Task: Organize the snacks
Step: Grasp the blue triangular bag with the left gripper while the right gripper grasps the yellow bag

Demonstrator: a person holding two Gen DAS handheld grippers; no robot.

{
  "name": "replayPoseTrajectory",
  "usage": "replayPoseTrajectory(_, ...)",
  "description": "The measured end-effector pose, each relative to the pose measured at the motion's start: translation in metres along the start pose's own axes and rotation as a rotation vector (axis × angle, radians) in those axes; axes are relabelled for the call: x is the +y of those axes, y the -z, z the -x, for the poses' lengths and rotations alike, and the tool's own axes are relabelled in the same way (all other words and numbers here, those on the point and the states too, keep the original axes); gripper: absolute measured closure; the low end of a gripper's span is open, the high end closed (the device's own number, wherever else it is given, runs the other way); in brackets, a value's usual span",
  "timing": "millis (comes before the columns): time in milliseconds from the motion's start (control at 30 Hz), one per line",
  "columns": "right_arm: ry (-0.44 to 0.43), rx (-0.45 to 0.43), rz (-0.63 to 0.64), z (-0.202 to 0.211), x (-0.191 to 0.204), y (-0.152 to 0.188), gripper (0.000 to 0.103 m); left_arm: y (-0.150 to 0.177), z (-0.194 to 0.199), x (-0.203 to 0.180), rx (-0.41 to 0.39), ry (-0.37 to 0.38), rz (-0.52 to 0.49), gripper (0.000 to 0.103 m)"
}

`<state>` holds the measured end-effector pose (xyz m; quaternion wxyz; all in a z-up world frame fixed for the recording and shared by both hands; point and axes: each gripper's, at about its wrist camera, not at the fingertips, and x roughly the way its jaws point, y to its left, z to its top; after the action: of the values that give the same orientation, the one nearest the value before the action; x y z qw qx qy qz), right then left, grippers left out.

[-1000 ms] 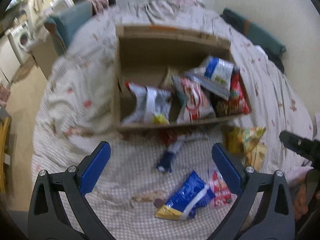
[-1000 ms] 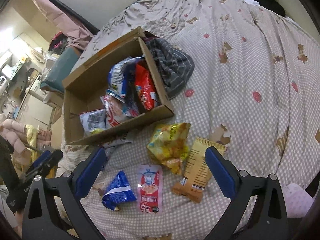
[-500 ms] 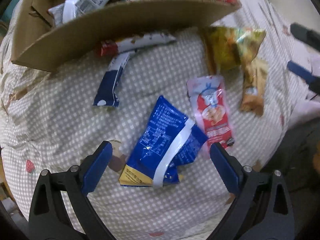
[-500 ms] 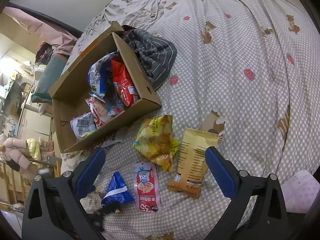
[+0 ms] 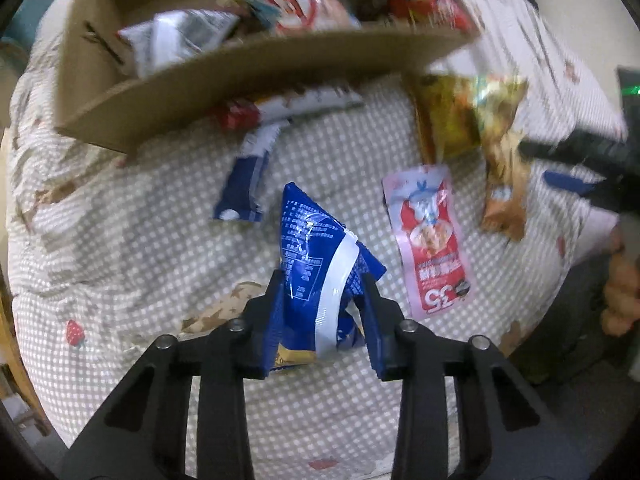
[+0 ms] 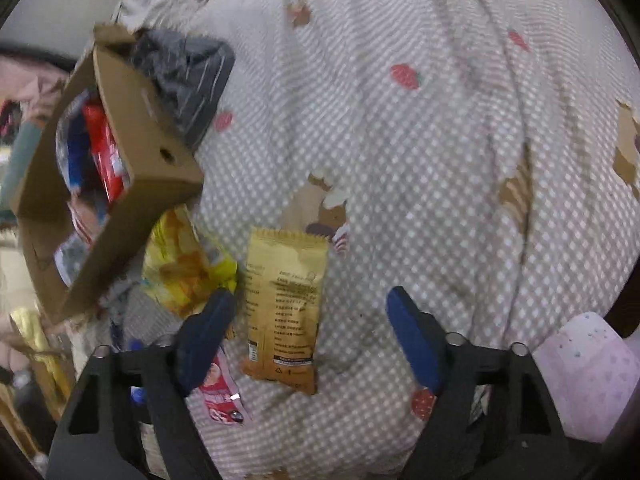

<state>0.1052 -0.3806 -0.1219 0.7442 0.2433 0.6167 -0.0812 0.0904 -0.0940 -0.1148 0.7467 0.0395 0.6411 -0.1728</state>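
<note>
My left gripper (image 5: pixel 322 280) is shut on a blue snack bag with a white stripe (image 5: pixel 316 256) lying on the bed. A cardboard box (image 5: pixel 240 76) holding several snack packs stands just beyond it. Around it lie a pink-red pouch (image 5: pixel 430 240), a yellow chip bag (image 5: pixel 460 116), a tan packet (image 5: pixel 504 200) and a dark blue wrapper (image 5: pixel 244 184). My right gripper (image 6: pixel 310 312) is open above the tan packet (image 6: pixel 284 304), with the yellow chip bag (image 6: pixel 188 268) and the box (image 6: pixel 132 136) to its left.
The bed is covered by a checked quilt (image 6: pixel 440 160) with strawberry and bear prints. A dark striped cloth (image 6: pixel 188 76) lies against the box's far side. A pink pillow (image 6: pixel 588 376) is at the bed's near right edge.
My left gripper has closed on the blue bag, which lay between its open fingers before. My right gripper has dropped lower toward the tan packet.
</note>
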Motion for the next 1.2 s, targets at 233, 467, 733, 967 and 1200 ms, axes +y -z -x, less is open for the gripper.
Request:
replayPoseTrajectory(233,0.057,0.064,0.107,-0.028,0.031,0.001,0.035,0.012,0.029,0.022,-0.071,0.021,0.107,0.073)
replayPoseTrajectory(467,0.138,0.064,0.16,-0.039,0.04,0.003,0.052,0.011,0.029,0.019,-0.089,-0.013,0.096,0.073)
replayPoseTrajectory(733,0.099,-0.035,0.086,0.007,0.007,0.008,0.069,0.0,0.022,0.024,-0.123,-0.032,0.119,0.073)
replayPoseTrajectory(967,-0.106,-0.351,-0.103,0.085,-0.028,0.004,0.069,-0.003,0.043,0.035,-0.231,-0.059,0.168,0.073)
replayPoseTrajectory(1200,-0.24,-0.472,-0.054,0.105,-0.008,0.006,0.069,-0.004,0.062,0.046,-0.323,-0.078,0.201,0.073)
